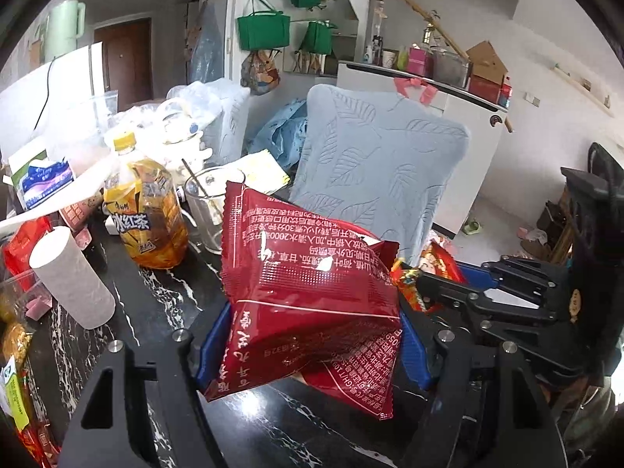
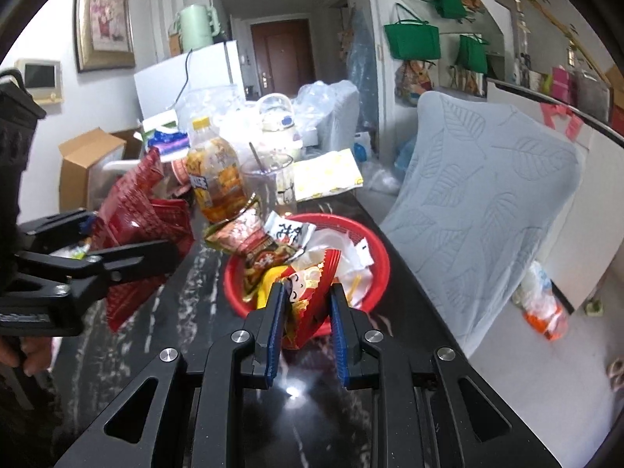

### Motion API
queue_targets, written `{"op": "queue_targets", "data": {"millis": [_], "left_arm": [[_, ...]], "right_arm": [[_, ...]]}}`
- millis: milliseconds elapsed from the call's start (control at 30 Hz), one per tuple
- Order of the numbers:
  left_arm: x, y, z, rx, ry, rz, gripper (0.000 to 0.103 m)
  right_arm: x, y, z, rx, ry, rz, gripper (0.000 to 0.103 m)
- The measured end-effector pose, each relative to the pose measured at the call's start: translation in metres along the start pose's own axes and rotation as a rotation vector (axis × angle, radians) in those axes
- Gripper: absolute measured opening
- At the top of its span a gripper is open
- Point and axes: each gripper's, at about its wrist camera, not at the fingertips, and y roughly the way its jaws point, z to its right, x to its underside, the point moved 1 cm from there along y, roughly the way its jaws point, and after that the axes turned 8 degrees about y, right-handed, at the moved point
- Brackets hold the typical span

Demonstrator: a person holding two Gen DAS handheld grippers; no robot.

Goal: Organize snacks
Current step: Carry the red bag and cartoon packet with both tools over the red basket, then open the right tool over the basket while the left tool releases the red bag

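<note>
My left gripper (image 1: 312, 345) is shut on a stack of dark red snack packets (image 1: 304, 292), lifted above the black marble table (image 1: 156, 304). The same red packets (image 2: 136, 218) and the left gripper (image 2: 128, 249) show at the left of the right wrist view. My right gripper (image 2: 306, 319) is shut on a small red and yellow cartoon snack packet (image 2: 306, 292), held over the near rim of a red basket (image 2: 380, 269) that holds several wrappers and packets. That right gripper (image 1: 421, 292) with its packet (image 1: 407, 284) appears at the right of the left wrist view.
An iced tea bottle (image 1: 146, 214), a glass mug with a spoon (image 1: 206, 210), a paper roll (image 1: 72, 279) and more snack packs (image 1: 23, 249) crowd the table's left. A chair with a pale blue leaf-pattern cover (image 2: 487, 202) stands by the table's right edge.
</note>
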Motion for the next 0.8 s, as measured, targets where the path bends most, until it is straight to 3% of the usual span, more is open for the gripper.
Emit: {"op": "queue_targets", "data": {"millis": [300, 600, 800], "left_arm": [[0.005, 0.026, -0.016, -0.015, -0.037, -0.047, 0.072], [0.004, 0.034, -0.011, -0.007, -0.037, -0.066, 0.072], [0.0, 0.033, -0.009, -0.025, -0.028, -0.059, 0.072]], "right_arm": [[0.0, 0.052, 0.007, -0.011, -0.02, -0.047, 0.022], [0.011, 0.069, 0.015, -0.076, 0.007, -0.076, 0.022], [0.01, 0.065, 0.017, -0.076, 0.009, -0.07, 0.034]]}}
